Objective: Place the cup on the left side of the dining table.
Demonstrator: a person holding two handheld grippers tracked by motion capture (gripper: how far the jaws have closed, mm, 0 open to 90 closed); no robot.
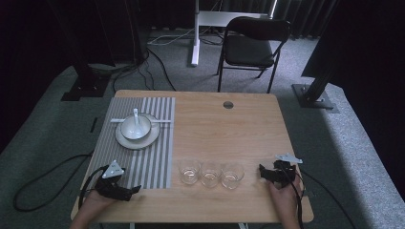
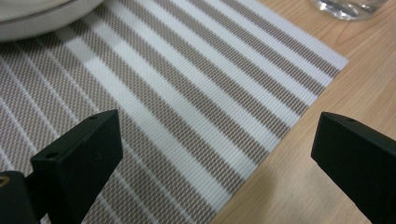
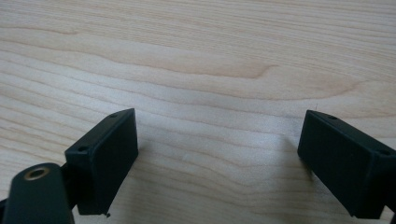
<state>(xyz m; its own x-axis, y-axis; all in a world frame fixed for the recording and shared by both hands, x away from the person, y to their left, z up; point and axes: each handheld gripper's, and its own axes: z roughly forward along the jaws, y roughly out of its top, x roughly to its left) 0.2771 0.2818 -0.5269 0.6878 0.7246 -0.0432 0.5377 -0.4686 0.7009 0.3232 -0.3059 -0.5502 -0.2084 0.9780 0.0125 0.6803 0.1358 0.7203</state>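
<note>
- High view: the left gripper [image 1: 125,190] rests at the table's [image 1: 248,124] 7 o'clock corner, on the near edge of the striped placemat [image 1: 157,157]; the right gripper [image 1: 265,172] lies at 5 o'clock. Three glass tumblers [image 1: 210,174] stand in a row between them. A bowl with a spoon [image 1: 136,125] sits on a plate [image 1: 125,140] at 10 o'clock.
- Left gripper view: jaws spread wide, holding nothing, over the placemat's [image 2: 187,93] corner; the plate [image 2: 42,21] and one tumbler [image 2: 348,7] are cut off at the top edge.
- Right gripper view: jaws wide apart, empty, above bare wood [image 3: 210,70].
</note>
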